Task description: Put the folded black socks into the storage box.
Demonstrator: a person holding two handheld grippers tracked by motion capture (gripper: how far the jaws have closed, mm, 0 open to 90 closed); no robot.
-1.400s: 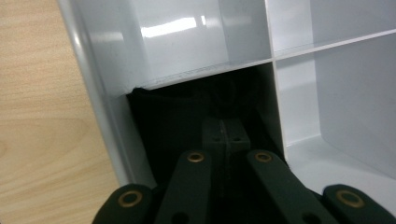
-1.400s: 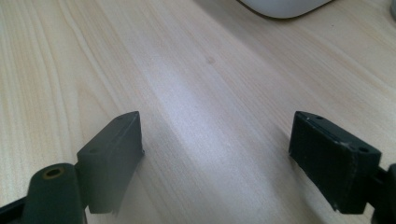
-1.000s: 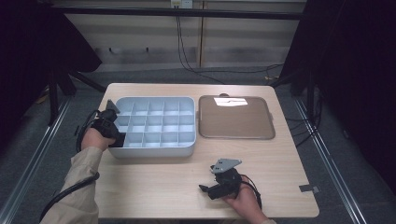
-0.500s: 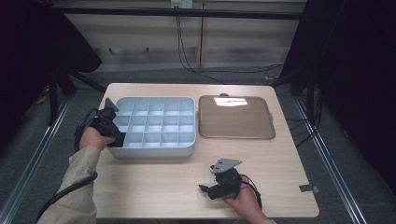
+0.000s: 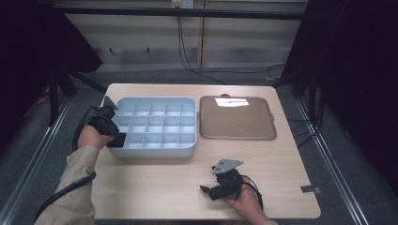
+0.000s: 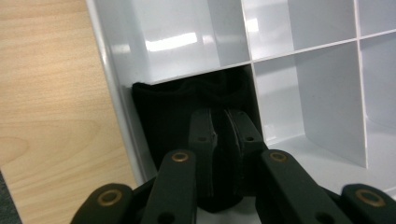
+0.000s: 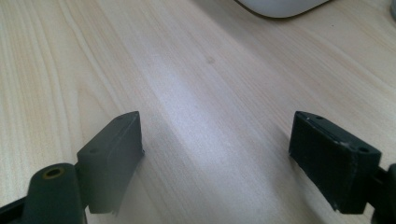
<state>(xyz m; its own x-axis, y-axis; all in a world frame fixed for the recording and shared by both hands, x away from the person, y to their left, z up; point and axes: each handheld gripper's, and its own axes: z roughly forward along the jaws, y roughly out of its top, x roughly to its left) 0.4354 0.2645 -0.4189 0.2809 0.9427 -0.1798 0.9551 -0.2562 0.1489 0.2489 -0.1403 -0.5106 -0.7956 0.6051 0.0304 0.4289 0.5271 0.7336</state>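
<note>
Left tool: we saw our left tool (image 6: 219, 140) with its jaws pressed together on a black cloth (image 6: 177, 112), pinching it.
Black cloth: it sat in a corner box of the grey sorting tray (image 5: 187, 150), at the near left corner, and it touched the tray wall.
Left hand: our left hand (image 5: 91, 137) was at the tray's left side, just beside it.
Right tool: our right tool (image 7: 219, 154) had its jaws spread wide, with nothing between them.
Right tool's place: it was low over the bare bench (image 5: 155, 187), near the front edge, well apart from the tray.
Brown tray (image 5: 237, 118): it lay just beside the grey tray.
</note>
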